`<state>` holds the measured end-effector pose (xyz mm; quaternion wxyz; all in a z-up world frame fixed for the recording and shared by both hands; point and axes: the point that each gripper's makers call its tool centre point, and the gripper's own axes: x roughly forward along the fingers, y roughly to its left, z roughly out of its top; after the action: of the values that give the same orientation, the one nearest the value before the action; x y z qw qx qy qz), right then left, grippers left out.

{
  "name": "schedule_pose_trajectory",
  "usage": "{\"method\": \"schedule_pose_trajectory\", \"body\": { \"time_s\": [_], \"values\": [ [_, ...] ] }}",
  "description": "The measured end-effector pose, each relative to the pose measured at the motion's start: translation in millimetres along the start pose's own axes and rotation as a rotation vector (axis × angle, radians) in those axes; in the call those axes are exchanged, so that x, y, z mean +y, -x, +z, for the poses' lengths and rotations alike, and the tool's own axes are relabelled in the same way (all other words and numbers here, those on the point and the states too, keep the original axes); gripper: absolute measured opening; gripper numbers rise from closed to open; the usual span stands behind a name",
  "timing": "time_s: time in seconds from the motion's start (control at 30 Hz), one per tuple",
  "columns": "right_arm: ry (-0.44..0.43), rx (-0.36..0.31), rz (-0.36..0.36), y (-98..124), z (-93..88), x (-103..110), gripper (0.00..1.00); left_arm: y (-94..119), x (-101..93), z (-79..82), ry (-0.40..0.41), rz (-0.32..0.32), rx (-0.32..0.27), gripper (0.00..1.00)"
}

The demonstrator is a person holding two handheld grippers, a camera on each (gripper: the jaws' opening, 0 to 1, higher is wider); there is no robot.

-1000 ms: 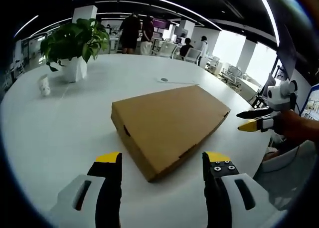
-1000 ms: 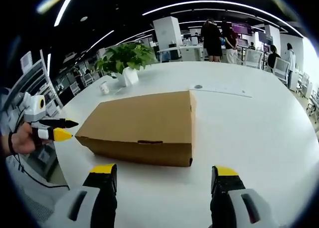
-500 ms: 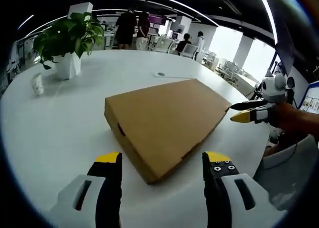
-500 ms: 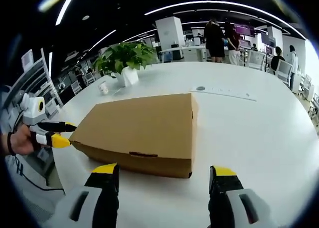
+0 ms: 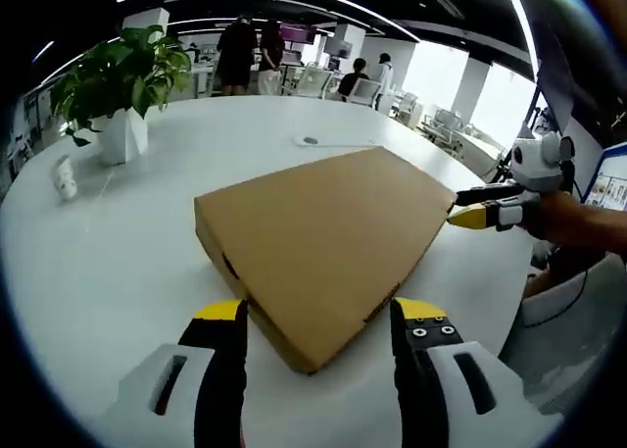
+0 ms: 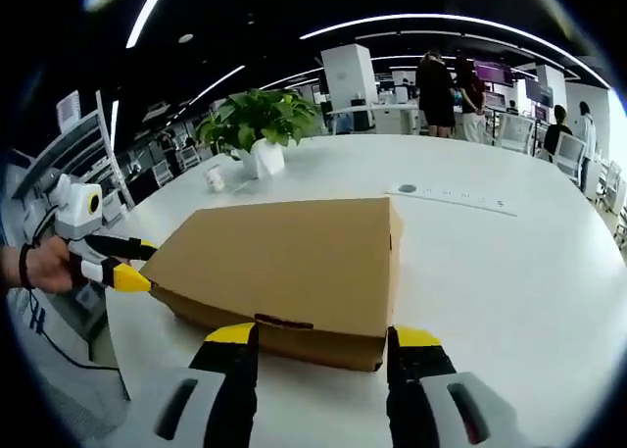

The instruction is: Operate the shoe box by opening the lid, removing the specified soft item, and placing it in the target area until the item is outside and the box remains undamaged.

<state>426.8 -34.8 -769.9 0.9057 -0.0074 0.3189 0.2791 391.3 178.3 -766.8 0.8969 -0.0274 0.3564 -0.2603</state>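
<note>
A brown cardboard shoe box [image 5: 318,237] lies flat on the round white table [image 5: 118,262] with its lid shut. My left gripper [image 5: 318,313] is open, and its yellow-tipped jaws straddle the box's near corner. At the right of the left gripper view, the right gripper [image 5: 468,211] reaches the box's far right corner. In the right gripper view the box [image 6: 284,257] shows its long front side with a small tab slot. My right gripper [image 6: 324,335] is open just before that side. The left gripper [image 6: 132,269] comes in from the left at the box's corner.
A potted plant [image 5: 118,85] in a white pot and a small white cup [image 5: 64,176] stand on the table's far left. A small round disc [image 5: 311,141] and a white strip [image 6: 451,195] lie behind the box. People stand in the office beyond. The table edge is close.
Both cameras have moved closer to the box, so it looks larger and the jaws now flank its near edges. Each gripper's tips have reached a box corner. The lid stays shut.
</note>
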Motion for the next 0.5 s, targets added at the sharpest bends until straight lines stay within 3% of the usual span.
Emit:
{"method": "schedule_pose_trajectory", "body": {
  "time_s": [0.13,0.5],
  "values": [
    [-0.006,-0.009,0.000,-1.0,1.7,-4.3,0.49,1.5,1.3,-1.9,-0.039,0.000,0.010,0.58],
    [-0.009,-0.012,-0.009,-1.0,1.6,-3.2,0.48,2.3,1.2,-3.1,-0.056,0.016,0.011,0.55]
  ]
}}
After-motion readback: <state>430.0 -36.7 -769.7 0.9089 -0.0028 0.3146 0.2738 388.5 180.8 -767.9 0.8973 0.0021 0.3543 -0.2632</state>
